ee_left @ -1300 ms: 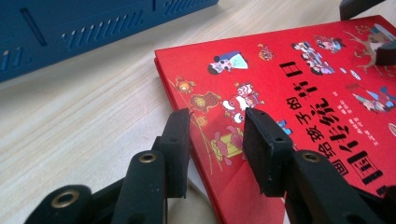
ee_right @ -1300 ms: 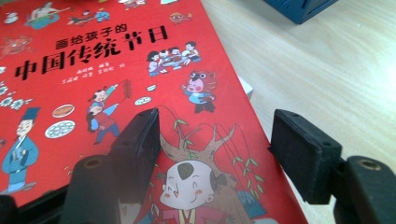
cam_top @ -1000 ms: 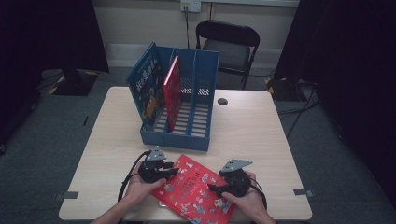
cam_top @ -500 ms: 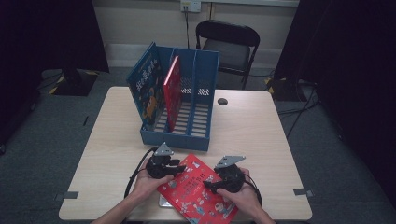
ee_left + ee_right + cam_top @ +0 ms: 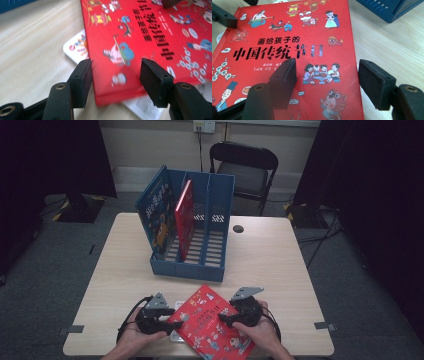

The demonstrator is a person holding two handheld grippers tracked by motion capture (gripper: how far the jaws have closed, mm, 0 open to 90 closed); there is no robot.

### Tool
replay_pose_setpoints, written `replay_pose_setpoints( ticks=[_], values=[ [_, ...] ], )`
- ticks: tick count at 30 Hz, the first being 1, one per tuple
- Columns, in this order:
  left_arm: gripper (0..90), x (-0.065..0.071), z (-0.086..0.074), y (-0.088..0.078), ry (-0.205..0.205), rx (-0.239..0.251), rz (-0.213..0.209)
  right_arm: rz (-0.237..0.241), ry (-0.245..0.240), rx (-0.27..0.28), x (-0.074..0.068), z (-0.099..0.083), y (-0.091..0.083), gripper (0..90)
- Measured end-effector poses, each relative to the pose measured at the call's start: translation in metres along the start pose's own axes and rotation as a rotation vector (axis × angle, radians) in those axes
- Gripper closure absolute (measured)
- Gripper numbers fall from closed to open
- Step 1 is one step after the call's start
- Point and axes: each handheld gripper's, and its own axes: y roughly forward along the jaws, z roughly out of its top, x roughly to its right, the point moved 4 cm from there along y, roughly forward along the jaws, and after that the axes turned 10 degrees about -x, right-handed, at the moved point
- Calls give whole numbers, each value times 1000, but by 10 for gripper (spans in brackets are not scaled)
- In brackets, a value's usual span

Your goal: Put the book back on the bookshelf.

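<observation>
Two hands on one book at this point. The red picture book (image 5: 215, 326) lay flat near the front edge of the bench (image 5: 270, 255), on top of a thinner white booklet (image 5: 75, 48), and I was at the lining-up-the-grab stage, nothing lifted yet.

My left gripper (image 5: 115, 75) had its fingers (image 5: 83, 82) spread wide around the book's near corner, one just off the edge, the other over the cover, not pinching. Right gripper (image 5: 332, 83) was the same: fingers (image 5: 283, 80) wide open, straddling the long edge, one above the cover and one out over bare bench.

My guess for the next move: close on both edges, then tip the book upright for a free slot in the blue file rack (image 5: 192, 237) toward the back of the bench, without dragging the booklet along.
</observation>
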Motion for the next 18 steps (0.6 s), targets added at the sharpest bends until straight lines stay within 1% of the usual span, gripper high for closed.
replay_pose_setpoints(
  ticks=[1, 2, 3, 4, 5, 6, 7, 8, 10, 14, 16, 18],
  values=[
    [413, 0, -1, -1, 0, -7, -6, 2, -1, 1, 0, 0, 0, 316],
    [408, 0, -3, -1, 13, -23, -8, 3, -3, 0, 1, 0, 0, 315],
    [405, -1, -4, -1, 17, -14, -8, 5, -1, 0, 1, 0, 0, 314],
    [403, -1, -5, 0, -1, -5, -20, 1, -3, 2, 0, 0, 0, 315],
    [399, -2, -5, 0, -19, -5, -28, -4, -4, 3, 0, 0, 0, 315],
    [398, -2, -5, 0, -17, -7, -33, -8, -8, 7, -1, 0, 0, 315],
    [407, -2, -5, 0, -4, -9, -28, -8, -8, 7, 0, 0, 0, 314],
    [408, -2, -5, 0, -1, -7, -23, -5, -9, 6, 0, 0, 0, 315],
    [413, -3, -3, 1, -13, -3, -23, -9, -11, 7, 0, 0, 0, 316],
    [425, -5, 4, 4, -12, 5, 14, -22, -7, 4, 2, -2, -3, 317],
    [429, -7, 7, 6, -7, 12, 19, -30, -2, 4, 3, -3, -4, 315],
    [434, -9, 11, 8, -13, 15, 25, -36, 2, 3, 4, -5, -6, 313]
  ],
)
